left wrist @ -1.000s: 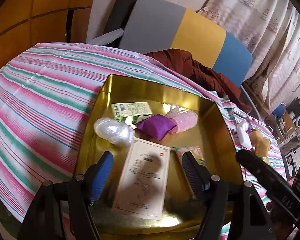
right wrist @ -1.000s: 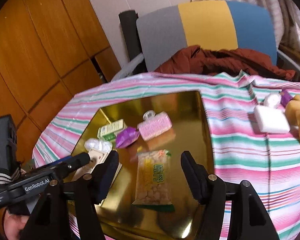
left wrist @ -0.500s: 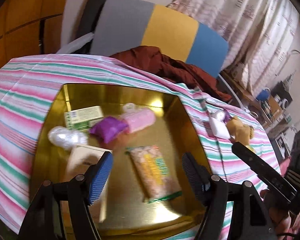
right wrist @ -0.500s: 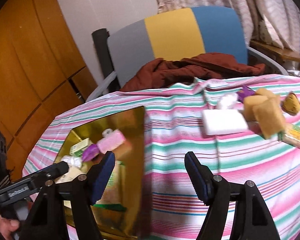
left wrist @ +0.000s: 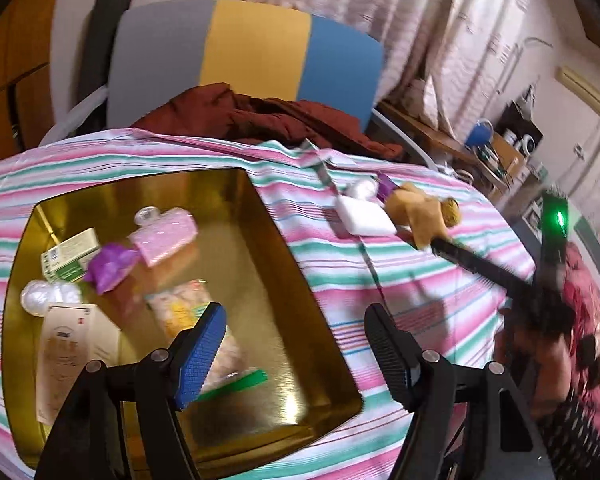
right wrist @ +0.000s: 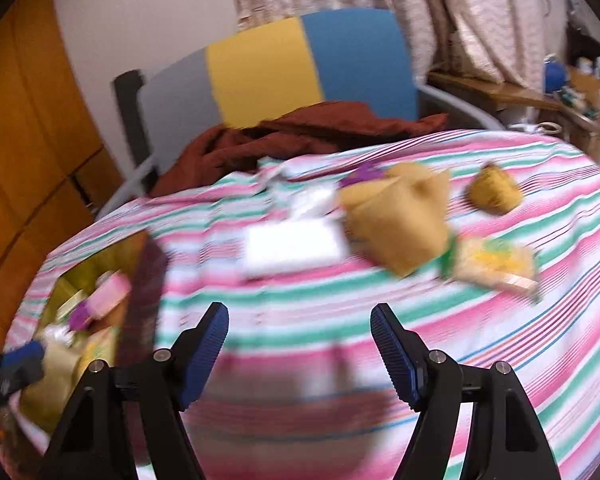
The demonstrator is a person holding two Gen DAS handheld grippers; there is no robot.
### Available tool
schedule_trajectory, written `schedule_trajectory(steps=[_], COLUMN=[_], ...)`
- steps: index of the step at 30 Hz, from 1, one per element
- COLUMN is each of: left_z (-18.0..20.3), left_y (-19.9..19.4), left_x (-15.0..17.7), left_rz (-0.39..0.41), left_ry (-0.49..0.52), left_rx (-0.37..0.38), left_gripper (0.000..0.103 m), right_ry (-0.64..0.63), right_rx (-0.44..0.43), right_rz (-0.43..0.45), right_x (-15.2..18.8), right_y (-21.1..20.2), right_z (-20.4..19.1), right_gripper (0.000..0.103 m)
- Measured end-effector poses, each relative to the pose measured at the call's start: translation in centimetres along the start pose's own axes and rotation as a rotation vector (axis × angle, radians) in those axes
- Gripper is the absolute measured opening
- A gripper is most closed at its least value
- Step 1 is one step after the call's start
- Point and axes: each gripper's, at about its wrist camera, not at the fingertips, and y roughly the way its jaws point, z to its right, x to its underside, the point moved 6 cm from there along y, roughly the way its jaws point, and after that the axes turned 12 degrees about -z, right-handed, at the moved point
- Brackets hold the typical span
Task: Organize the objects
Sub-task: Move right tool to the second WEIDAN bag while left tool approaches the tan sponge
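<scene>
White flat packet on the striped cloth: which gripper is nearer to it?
Right. The right gripper hangs open over the cloth just short of the white packet; the left gripper sits back at the gold tray edge.

The right wrist view is smeared by motion: the white block (right wrist: pixel 294 249) and tan lumps (right wrist: pixel 400 216) are left unidentifiable. The snack packet (left wrist: pixel 198 332) is partly hidden behind the left gripper (left wrist: pixel 296 354).
</scene>
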Motion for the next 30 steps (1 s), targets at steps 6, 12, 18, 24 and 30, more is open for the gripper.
schedule_trajectory(steps=[6, 12, 18, 24, 30], left_z=[1.9, 3.2, 3.6, 4.5, 5.5], left_y=[0.8, 0.8, 1.2, 2.2, 2.4], left_x=[0.8, 1.2, 1.0, 1.0, 1.2], left_rz=[-0.035, -0.048, -0.052, -0.084, -0.09], left_ry=[0.033, 0.067, 0.079, 0.09, 0.11], left_rx=[0.012, -0.005, -0.024, -0.008, -0.003], left_gripper=[0.073, 0.073, 0.073, 0.073, 0.073], right_ry=[0.047, 0.053, 0.005, -0.152, -0.169], right_rx=[0.047, 0.03, -0.012, -0.045, 0.079], right_rz=[0.006, -0.034, -0.049, -0.035, 0.018], right_x=[-4.9, -7.5, -4.1, 1.2, 0.3], right_y=[1.2, 4.2, 4.1, 2.2, 0.5], right_z=[4.6, 5.9, 4.2, 1.8, 7.1], right_gripper=[0.078, 0.078, 0.086, 0.086, 0.089])
